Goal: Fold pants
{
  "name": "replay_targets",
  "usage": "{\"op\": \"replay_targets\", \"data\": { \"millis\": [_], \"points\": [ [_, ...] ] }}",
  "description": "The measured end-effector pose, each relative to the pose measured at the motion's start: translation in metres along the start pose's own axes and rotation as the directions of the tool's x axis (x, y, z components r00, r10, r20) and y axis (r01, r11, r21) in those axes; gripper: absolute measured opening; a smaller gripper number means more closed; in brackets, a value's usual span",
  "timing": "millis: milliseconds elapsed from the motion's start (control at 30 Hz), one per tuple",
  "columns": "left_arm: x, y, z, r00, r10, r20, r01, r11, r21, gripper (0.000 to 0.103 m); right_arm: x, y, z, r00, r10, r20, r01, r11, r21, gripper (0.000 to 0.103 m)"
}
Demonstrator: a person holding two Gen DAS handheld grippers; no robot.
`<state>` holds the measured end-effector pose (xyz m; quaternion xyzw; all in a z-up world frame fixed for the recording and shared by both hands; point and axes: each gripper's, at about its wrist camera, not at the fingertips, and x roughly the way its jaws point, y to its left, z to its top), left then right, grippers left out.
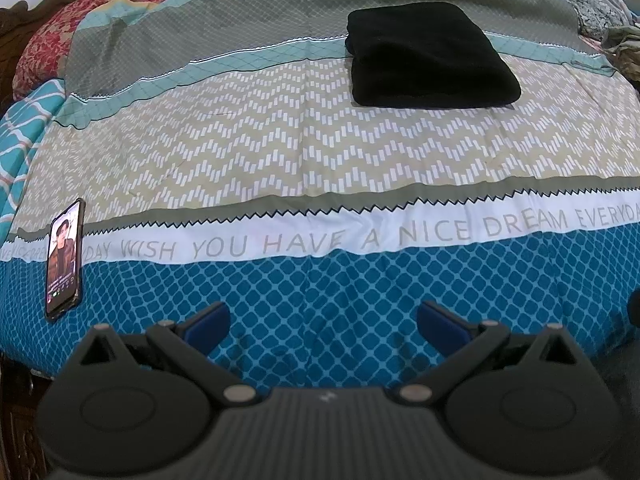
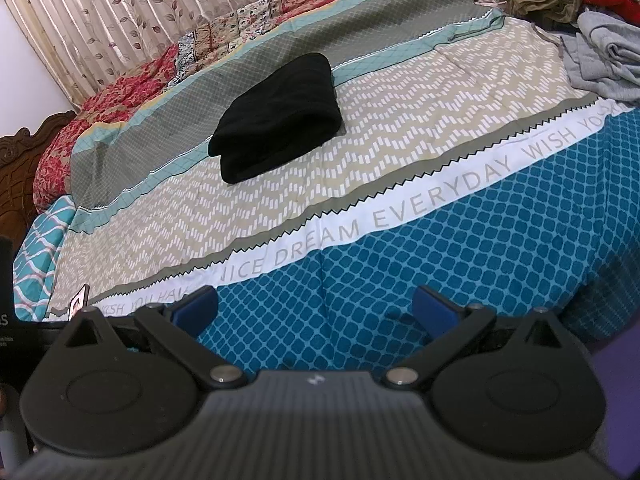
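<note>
Black pants (image 1: 428,56) lie folded into a thick rectangle far back on the patterned bedspread (image 1: 320,152), right of the middle in the left wrist view. In the right wrist view the same black pants (image 2: 280,116) sit left of centre, folded in layers. My left gripper (image 1: 322,322) hovers open over the blue front band of the bedspread, far short of the pants, nothing between its blue pads. My right gripper (image 2: 316,308) is also open and empty above the blue band of the bedspread (image 2: 400,160), well short of the pants.
A phone (image 1: 64,258) with a lit screen lies at the front left of the bed; the phone (image 2: 79,301) peeks out in the right wrist view. A heap of clothes (image 2: 600,32) sits at the right. A carved wooden headboard (image 2: 24,160) and a curtain (image 2: 120,20) stand at the left.
</note>
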<state>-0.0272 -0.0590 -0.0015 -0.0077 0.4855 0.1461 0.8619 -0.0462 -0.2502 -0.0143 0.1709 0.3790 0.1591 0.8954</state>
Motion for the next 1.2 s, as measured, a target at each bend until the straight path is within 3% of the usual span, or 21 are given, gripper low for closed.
{"op": "replay_targets", "data": {
  "millis": [867,1200],
  "points": [
    [0.0005,-0.0032,0.0010,1.000,-0.009,-0.005,0.009,1.000,0.016,0.103,0.0014,-0.0010,-0.0005,1.000,0.000,-0.003,0.000,1.000,0.004,0.103],
    [-0.0034,-0.0051,0.0005,0.999,-0.048,0.021,0.048,0.998,0.034,0.103,0.0008,-0.0005,-0.0006,1.000,0.002,0.005,-0.002,1.000,-0.002,0.103]
  ]
}}
